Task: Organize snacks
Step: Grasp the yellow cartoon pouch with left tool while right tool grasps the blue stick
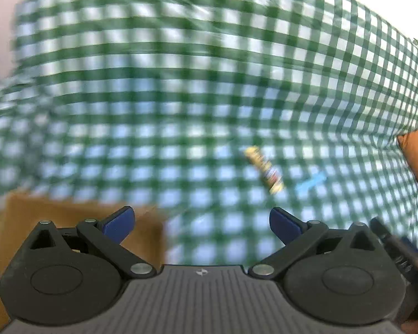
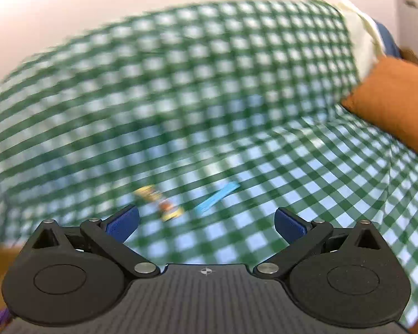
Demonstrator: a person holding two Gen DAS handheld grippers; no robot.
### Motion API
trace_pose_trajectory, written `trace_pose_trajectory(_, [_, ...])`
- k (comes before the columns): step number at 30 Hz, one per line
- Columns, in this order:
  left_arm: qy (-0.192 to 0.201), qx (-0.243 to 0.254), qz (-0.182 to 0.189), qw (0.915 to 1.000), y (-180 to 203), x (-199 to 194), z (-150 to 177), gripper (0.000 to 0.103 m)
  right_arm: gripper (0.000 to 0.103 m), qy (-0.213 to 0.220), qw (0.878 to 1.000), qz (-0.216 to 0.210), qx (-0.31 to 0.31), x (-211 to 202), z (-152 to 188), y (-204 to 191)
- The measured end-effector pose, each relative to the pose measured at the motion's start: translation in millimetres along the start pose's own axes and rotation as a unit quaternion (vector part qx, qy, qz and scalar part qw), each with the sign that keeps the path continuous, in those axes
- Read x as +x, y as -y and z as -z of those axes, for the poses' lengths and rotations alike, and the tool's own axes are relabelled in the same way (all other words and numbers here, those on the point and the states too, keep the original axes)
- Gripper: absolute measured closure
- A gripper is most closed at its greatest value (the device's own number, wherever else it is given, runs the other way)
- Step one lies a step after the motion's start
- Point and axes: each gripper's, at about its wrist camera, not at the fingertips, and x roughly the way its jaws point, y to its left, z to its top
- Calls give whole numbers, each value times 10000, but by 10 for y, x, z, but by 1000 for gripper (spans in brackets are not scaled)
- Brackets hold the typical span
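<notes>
Green-checked cloth [image 1: 209, 83] lies under both wide-open, empty tools, left [image 1: 202, 222] and right [image 2: 206, 222].

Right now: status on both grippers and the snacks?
Left gripper open, empty. Right gripper open, empty. Yellow snack packet and blue stick packet loose on checkered cloth, blurred. Nothing between grippers and packets.

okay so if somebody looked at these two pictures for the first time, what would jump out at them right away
The green-and-white checked cloth fills both views, badly motion-blurred. On it lie a small yellow snack packet and a light blue strip side by side but apart, the strip to the packet's right, just ahead of the open right tongs and further ahead of the open left tongs. An orange cushion sits at the right edge, and a brown cardboard box shows behind the left tongs.
</notes>
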Motion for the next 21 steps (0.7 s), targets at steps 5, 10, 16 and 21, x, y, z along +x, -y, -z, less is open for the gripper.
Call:
trace_pose_trajectory(5, [-465,-149,87,9988,516,1509,-362,0,0,-383,9985,347,154,1429,29,71])
trace_pose_trajectory(10, [-936,-269,66,9952,836,2670,-568,0,0,-495,9985,205,-109,2447,104,-15])
trace_pose_trajectory(16, [-951,352,-201,9946,1097,3207,-454,0,0,-454,9947,343,-854,3037,292,-100])
trace_pose_trajectory(21, [-627,545,-276,9962,1144,3154,-287,0,0,-139,9953,241,-924,2986,457,-60])
